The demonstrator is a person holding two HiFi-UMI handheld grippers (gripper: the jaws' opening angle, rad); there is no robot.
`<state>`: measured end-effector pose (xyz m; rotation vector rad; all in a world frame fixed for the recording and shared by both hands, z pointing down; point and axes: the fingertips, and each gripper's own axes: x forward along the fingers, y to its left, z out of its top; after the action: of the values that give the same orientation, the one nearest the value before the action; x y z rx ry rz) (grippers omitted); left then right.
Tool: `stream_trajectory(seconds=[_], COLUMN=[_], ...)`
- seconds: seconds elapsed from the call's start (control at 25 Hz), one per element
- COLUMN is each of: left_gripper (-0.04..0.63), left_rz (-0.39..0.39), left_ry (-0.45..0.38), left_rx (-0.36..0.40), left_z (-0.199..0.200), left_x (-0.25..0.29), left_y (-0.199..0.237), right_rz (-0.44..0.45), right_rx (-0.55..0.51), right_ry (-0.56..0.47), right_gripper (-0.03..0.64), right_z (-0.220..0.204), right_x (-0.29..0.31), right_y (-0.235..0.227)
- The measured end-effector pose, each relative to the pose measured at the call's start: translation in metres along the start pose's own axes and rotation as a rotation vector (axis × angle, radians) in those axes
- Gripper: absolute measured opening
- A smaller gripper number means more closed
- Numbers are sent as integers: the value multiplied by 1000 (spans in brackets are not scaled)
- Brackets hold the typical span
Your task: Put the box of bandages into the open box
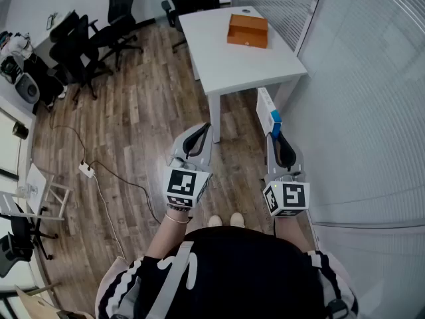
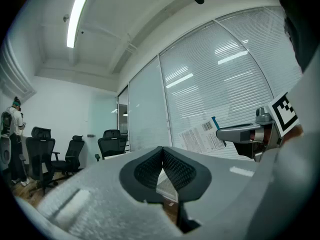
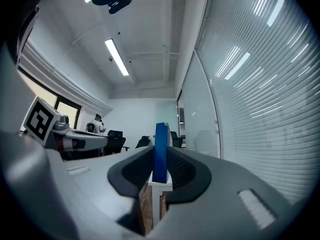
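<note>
My right gripper [image 1: 274,135] is shut on the box of bandages [image 1: 268,113], a flat white box with a blue end, held on edge out in front of me. In the right gripper view the box of bandages [image 3: 161,153] stands upright between the pads [image 3: 175,166]. An open orange-brown box [image 1: 248,30] sits on the white table [image 1: 219,58], well ahead of both grippers. My left gripper [image 1: 202,130] is level with the right one, shut and empty. From the left gripper view its pads [image 2: 172,170] meet at the tips, and the box of bandages [image 2: 202,136] shows at the right.
Several black office chairs [image 1: 93,35] stand at the far left on the wooden floor [image 1: 143,118]. A cable and power strip [image 1: 87,169] lie on the floor at the left. A glass wall with blinds [image 1: 365,98] runs along the right side.
</note>
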<state>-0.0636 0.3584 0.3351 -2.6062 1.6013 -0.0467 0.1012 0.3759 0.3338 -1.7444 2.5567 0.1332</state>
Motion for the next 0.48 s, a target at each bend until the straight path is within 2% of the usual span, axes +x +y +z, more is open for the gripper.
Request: stream_trajectory(seconds=[0.48], left_gripper=[0], left_rz=[-11], left_ry=[-8], left_rx=[2], left_z=[-2], left_x=[0], left_y=[-1], right_rz=[-7], right_rx=[-7], right_ry=[-9], right_gripper=[81], right_z=[0], right_x=[0], right_y=[0])
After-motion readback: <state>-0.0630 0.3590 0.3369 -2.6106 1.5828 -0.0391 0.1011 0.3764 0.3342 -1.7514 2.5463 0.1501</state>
